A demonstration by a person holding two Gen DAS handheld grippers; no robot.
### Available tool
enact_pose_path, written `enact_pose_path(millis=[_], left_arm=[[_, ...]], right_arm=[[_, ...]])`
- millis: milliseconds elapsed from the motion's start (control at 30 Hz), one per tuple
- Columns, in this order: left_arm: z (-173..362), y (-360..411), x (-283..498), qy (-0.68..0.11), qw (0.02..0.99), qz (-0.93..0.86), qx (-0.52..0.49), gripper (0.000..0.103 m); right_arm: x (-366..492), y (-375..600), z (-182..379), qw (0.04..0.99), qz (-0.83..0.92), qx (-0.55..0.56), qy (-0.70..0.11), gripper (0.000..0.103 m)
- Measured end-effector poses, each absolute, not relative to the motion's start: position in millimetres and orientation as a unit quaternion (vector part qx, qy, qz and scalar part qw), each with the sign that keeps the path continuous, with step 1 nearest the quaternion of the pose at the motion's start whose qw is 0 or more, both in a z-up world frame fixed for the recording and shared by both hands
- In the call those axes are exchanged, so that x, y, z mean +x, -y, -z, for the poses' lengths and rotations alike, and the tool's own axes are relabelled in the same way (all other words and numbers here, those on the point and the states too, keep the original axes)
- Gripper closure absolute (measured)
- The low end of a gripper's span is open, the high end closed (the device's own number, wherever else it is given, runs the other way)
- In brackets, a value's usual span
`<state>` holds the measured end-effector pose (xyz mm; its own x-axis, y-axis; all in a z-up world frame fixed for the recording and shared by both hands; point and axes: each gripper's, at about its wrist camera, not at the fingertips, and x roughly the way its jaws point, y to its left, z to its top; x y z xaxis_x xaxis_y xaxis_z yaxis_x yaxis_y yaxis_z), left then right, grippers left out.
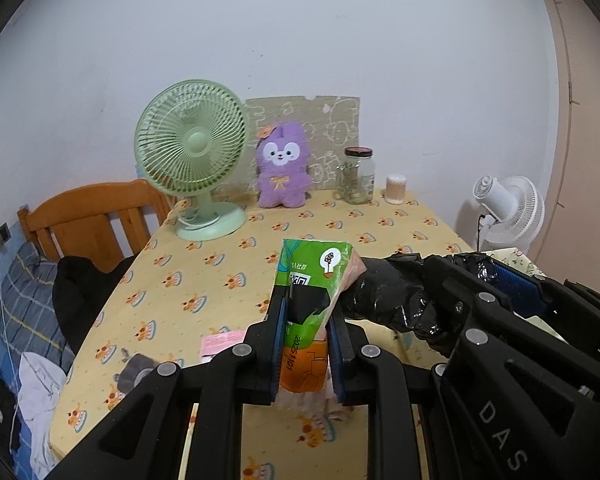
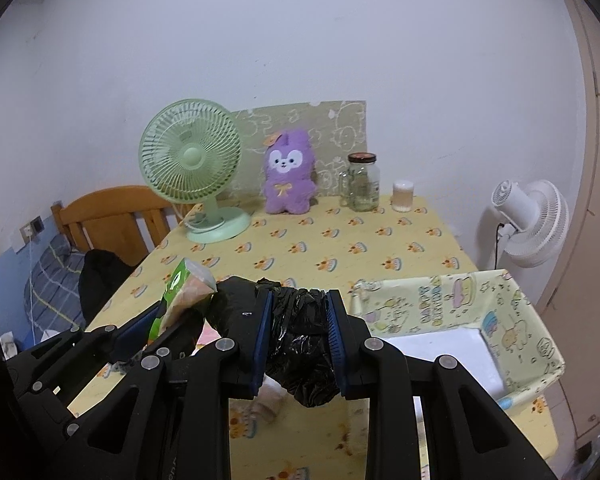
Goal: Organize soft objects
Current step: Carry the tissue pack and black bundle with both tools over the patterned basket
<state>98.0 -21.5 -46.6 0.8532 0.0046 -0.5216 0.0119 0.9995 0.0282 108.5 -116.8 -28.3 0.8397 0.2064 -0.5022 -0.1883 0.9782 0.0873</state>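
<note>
My left gripper (image 1: 305, 320) is shut on a green and orange tissue pack (image 1: 312, 300), held upright above the yellow table; the pack also shows in the right wrist view (image 2: 180, 296). My right gripper (image 2: 299, 332) is shut on a crumpled black plastic bag (image 2: 300, 340), which reaches left and touches the pack's top corner (image 1: 380, 292). A purple plush bunny (image 1: 283, 164) sits at the table's back against a patterned board. A small pale sock-like item (image 2: 269, 400) lies on the table under the right gripper.
A patterned fabric storage box (image 2: 480, 312) stands open at the table's right. A green desk fan (image 1: 192, 156), glass jar (image 1: 358, 176) and cotton swab tub (image 1: 395, 189) stand at the back. A pink packet (image 1: 220, 342) and grey plush (image 1: 134, 372) lie front left. Wooden bed at left, white fan at right.
</note>
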Motion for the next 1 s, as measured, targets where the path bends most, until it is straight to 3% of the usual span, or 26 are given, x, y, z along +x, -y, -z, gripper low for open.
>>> enact_pose_path(millis=[1000], left_arm=[[60.2, 137.1, 156.5, -0.287, 0.952, 0.099, 0.051, 0.082]], right_arm=[[145.5, 237.2, 44.0, 0.964, 0.013, 0.052, -0.260, 0.073]])
